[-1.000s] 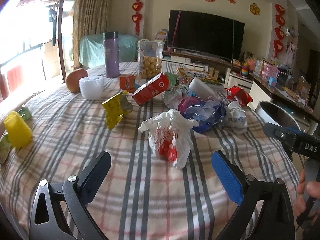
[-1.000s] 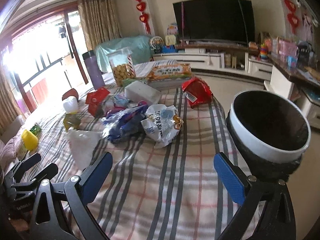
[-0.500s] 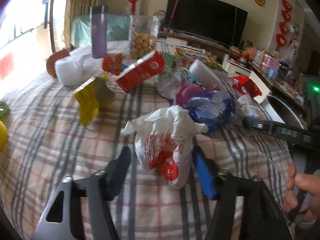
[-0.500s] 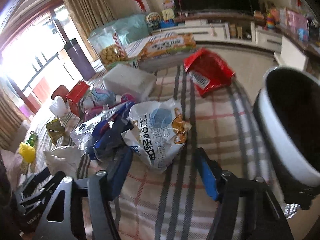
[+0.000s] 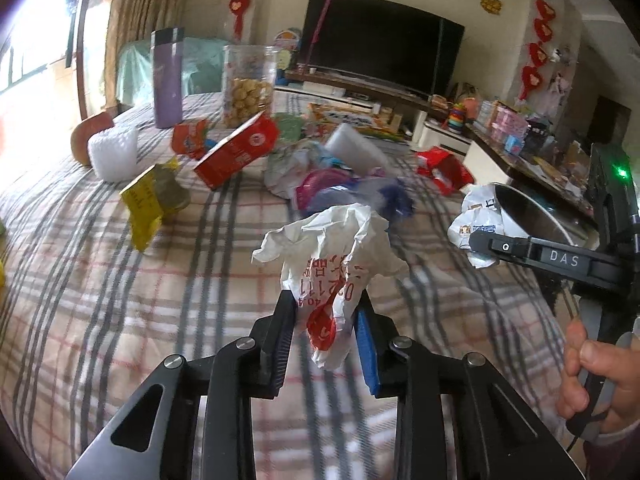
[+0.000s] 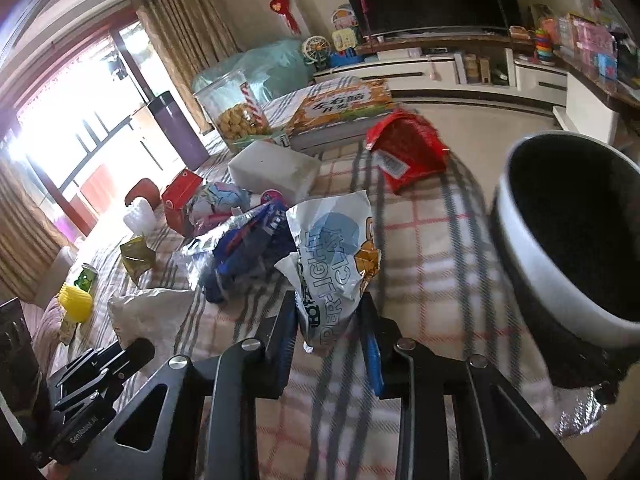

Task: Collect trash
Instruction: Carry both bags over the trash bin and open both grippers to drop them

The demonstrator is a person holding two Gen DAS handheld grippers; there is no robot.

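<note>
My left gripper (image 5: 326, 312) is shut on a crumpled white plastic bag with red print (image 5: 336, 256) and holds it just above the plaid tablecloth (image 5: 120, 300). My right gripper (image 6: 330, 316) is shut on a white and blue clay bag (image 6: 336, 252); that bag also shows in the left wrist view (image 5: 478, 216) beside the bin. The white-rimmed trash bin with a black liner (image 6: 568, 232) stands right of the table. The left-held bag also shows in the right wrist view (image 6: 148, 312).
More trash lies mid-table: a blue foil wrapper (image 6: 244, 248), a red wrapper (image 6: 408, 152), a red carton (image 5: 236, 152), a yellow packet (image 5: 148, 200) and a white foam block (image 6: 276, 168). A purple flask (image 5: 167, 76) and a snack jar (image 5: 249, 84) stand at the far edge.
Both grippers moved forward and closed: the left on the white bag with red print, the right on the clay bag. Both bags are now lifted slightly.
</note>
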